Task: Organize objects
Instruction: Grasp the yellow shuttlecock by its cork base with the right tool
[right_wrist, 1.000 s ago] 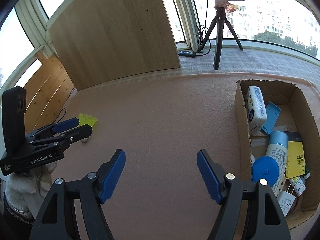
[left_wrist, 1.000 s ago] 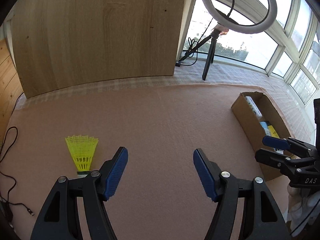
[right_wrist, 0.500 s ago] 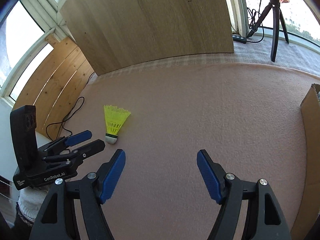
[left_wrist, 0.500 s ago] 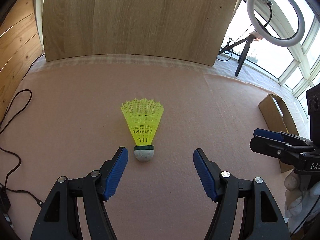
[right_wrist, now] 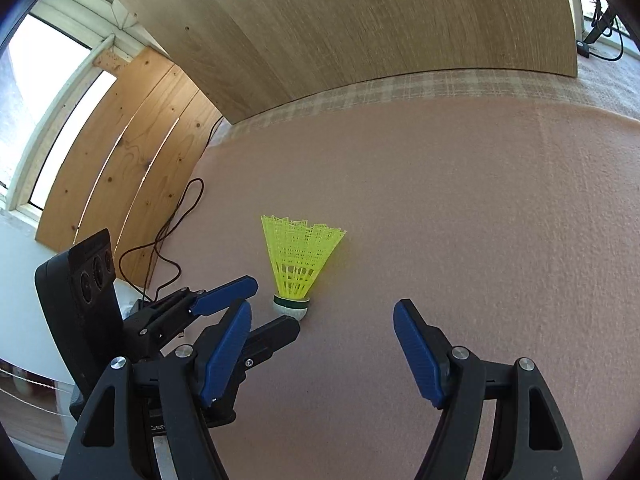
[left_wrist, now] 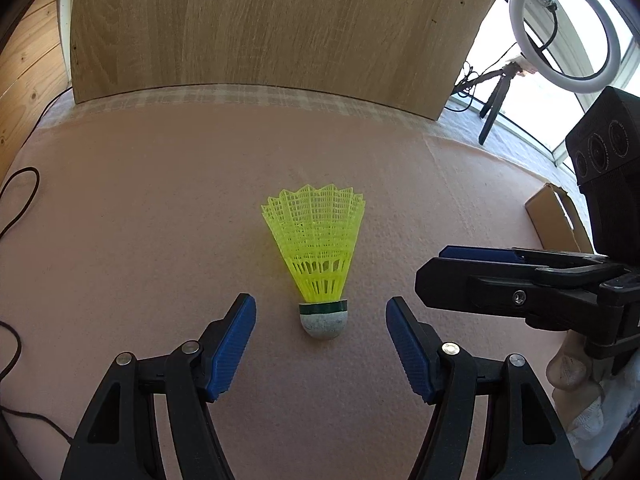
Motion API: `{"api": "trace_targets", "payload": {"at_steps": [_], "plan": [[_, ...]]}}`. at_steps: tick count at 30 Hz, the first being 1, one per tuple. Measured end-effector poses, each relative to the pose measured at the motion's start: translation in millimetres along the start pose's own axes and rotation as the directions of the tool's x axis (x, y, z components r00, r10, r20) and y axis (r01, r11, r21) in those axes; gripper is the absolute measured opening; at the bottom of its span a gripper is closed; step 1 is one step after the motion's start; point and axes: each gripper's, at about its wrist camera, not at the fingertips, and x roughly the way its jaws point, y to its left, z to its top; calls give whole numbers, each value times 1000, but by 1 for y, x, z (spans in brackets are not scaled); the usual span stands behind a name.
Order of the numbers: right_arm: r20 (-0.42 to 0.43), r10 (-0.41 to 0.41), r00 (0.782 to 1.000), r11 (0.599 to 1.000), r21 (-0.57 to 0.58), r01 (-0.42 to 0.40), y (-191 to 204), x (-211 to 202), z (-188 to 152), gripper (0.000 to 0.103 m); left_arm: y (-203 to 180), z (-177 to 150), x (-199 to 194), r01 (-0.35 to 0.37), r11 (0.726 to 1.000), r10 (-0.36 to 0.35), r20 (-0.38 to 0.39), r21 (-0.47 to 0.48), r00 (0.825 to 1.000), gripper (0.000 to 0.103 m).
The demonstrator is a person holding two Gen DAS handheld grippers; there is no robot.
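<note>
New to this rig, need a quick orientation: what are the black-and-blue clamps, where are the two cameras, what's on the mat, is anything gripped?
No robot arm here: a person carries a hand-held two-finger gripper in each hand, each with a fisheye camera looking along its fingers. One picture is from the left gripper, the other from the right gripper; each also shows the other gripper from the side. A yellow plastic shuttlecock lies on the pink mat, cork end toward the cameras. A cardboard box sits at the right edge. Both grippers are open and hold nothing; the left's blue pads flank the cork without touching it.
</note>
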Motion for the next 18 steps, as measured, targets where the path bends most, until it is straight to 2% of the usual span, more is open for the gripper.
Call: {"api": "trace_targets", "payload": {"at_steps": [4,7,12,13,15,16,18], "plan": [[-36,27,999,1000,16,-26,2,17,7,65,1,5,7,21,1000,-21,-2,-11,1000,71],[-64,35,997,999,23,-34,3,28,10,57,0,7,11,34,999,-34,-7,-11,999,65],[-88,48,995,999,28,-46,5,40,15,51,-1,9,15,50,999,-50,-15,-16,999,56],[-93,47,995,999,25,-44,7,42,16,46,0,8,16,48,999,-49,-18,-17,999,55],[-106,47,993,999,19,-45,8,46,17,37,1,8,18,53,998,-53,-21,-23,998,51],[-110,43,993,999,15,-42,8,47,17,34,0,8,19,57,998,-57,-25,-26,998,45],[-115,25,993,1000,3,-25,9,49,17,31,-1,6,19,59,998,-60,-26,-28,998,38]]}}
